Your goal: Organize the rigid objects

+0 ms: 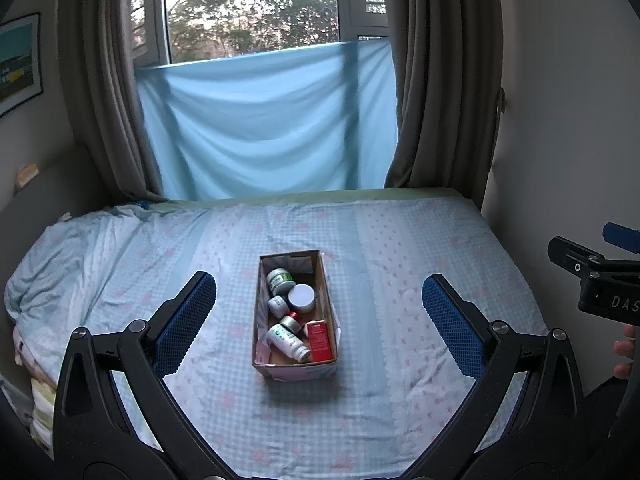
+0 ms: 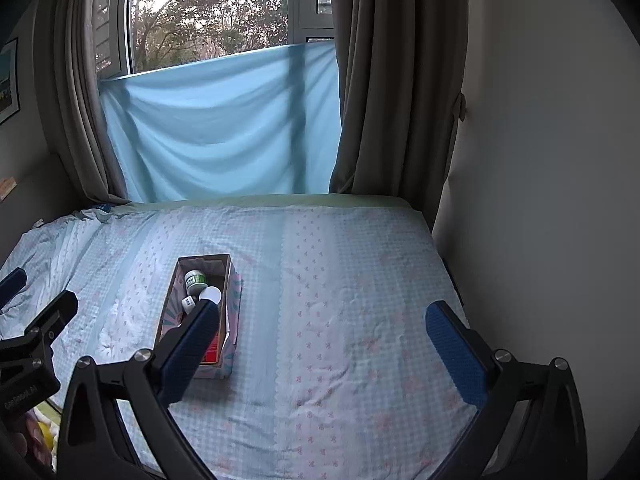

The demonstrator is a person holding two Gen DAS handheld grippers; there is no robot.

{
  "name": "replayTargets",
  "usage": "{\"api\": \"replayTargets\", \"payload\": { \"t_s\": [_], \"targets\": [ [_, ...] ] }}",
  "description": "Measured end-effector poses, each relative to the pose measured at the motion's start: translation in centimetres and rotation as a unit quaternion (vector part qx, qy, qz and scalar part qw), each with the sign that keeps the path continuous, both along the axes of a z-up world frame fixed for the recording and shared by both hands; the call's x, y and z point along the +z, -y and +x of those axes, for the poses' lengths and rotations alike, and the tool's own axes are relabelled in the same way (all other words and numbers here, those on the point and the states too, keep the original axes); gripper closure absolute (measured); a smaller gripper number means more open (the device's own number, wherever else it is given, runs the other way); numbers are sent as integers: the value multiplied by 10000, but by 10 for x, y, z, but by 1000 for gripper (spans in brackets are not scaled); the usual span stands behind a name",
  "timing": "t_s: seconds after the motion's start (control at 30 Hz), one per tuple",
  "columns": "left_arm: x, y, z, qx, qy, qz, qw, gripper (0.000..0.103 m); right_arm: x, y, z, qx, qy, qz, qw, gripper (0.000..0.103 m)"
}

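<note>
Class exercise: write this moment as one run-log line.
left gripper: open, empty | right gripper: open, empty | cardboard box: on bed, holding jars, bottles, red carton

Dim, cool daylight enters through the window (image 1: pixel 252 8) at the far end, brightest in the sky between the trees. The bed (image 1: pixel 400 248) is evenly lit, with a soft shadow beside the box (image 1: pixel 294 370). Both fisheye views bend the curtains (image 2: pixel 384 80) and walls, with black vignetted corners
</note>
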State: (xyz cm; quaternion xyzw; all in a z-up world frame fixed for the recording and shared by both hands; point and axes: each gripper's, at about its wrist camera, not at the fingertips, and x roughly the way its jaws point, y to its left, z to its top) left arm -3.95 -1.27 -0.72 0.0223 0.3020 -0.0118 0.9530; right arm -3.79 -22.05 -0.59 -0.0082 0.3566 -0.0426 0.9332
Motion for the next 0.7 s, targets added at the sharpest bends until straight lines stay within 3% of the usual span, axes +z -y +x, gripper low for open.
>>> {"api": "replayTargets", "payload": {
  "t_s": [0.33, 0.7],
  "targets": [
    [3, 1, -3, 64, 196, 183, 9996, 0, -1, -1, 1, -9, 24, -15, 10000, 0],
    [-3, -8, 2, 63, 188, 68, 9998, 0, -4, -5, 7, -17, -52, -32, 10000, 0]
  ]
}}
